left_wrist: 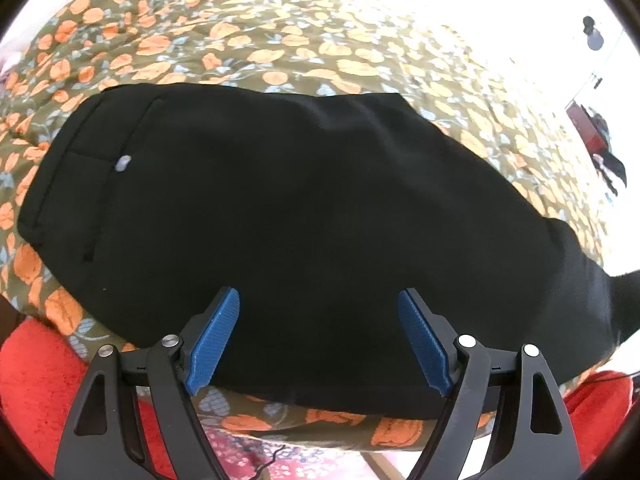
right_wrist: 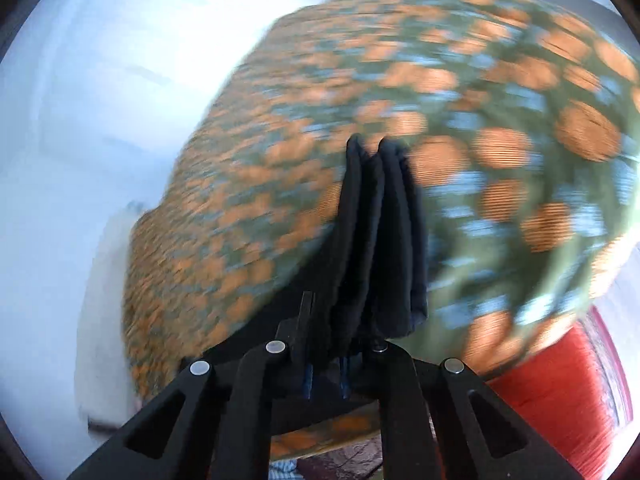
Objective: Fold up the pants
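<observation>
Left gripper (left_wrist: 319, 336) nearest in left wrist view, blue pads (left_wrist: 216, 340) spread wide, released, nothing between them. Just beyond and beneath: black pants (left_wrist: 280, 208) lying flat across flowered bedspread (left_wrist: 248, 44), pocket seam and small pale button (left_wrist: 123, 163) toward left end. Red cloth (left_wrist: 36, 380) at bottom corners. Right gripper (right_wrist: 326, 360) clenched on bunched folds of pants (right_wrist: 376, 240), fabric standing up between jaws. Behind it, bedspread (right_wrist: 500, 128) motion-blurred; white surface (right_wrist: 80, 120) to left cannot be identified.

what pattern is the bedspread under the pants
Olive green bedspread with orange flowers and pale blue leaves, clearest in the left wrist view.
</observation>
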The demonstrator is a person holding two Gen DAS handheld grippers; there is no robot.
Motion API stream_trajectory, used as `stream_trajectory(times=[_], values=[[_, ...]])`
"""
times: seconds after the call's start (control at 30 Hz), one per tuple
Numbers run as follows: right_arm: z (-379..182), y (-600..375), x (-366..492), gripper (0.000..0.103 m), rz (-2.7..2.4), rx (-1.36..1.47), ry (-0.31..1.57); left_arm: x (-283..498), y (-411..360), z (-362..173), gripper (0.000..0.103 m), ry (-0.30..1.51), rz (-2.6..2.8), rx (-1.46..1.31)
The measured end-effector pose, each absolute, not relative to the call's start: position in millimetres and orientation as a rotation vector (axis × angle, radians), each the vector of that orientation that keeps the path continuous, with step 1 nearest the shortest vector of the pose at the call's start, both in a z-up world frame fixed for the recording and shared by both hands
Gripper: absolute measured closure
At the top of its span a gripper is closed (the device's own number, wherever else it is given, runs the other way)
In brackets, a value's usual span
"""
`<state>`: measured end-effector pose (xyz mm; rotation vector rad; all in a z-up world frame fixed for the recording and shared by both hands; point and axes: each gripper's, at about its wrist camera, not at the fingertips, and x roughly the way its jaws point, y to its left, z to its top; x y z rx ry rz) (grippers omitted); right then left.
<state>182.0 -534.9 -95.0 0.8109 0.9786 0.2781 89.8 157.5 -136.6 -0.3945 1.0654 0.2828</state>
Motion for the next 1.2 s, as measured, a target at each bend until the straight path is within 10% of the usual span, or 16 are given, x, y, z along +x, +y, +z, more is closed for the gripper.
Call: stream_trajectory(times=[0.57, 0.93, 1.2], values=[[-80, -124, 170, 0.092, 0.878, 0.442, 1.081, 75, 187, -136, 0.020, 1.001, 0.238, -0.507], [-91, -107, 84, 0.030, 0.956, -0.283, 0.979, 59, 164, -106, 0.023, 0.893, 0.023, -0.559], [-76, -214, 79, 0.026, 0.725, -0.201, 0.860, 90, 87, -110, 0.066, 0.967, -0.170, -0.386]])
